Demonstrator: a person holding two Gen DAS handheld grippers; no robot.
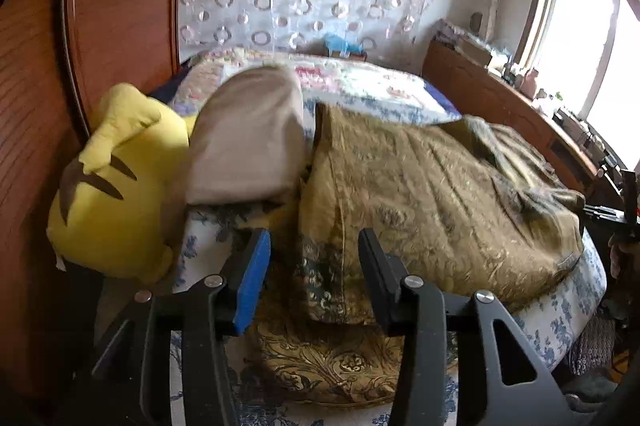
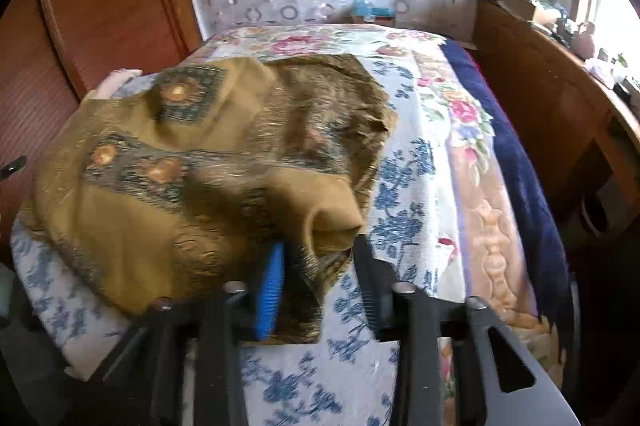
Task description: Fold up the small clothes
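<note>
An olive-gold patterned garment [image 1: 420,186] lies spread and rumpled on the bed's blue-flowered sheet [image 1: 560,310]. My left gripper [image 1: 314,238] is open just over its near left part, with the fabric lying between and below the blue-padded fingers [image 1: 252,278]. In the right wrist view the same garment [image 2: 192,166] shows dark bands with orange medallions. A raised fold at its near right corner sits between the fingers of my right gripper [image 2: 319,244], which is open; the pads do not press on the cloth.
A yellow plush toy [image 1: 108,194] and a beige pillow [image 1: 248,134] lie left of the garment against a wooden wardrobe [image 1: 112,6]. A flowered quilt [image 2: 448,98] and a dark blue blanket [image 2: 528,178] cover the bed's right side. A cluttered wooden sideboard [image 2: 552,94] stands beyond.
</note>
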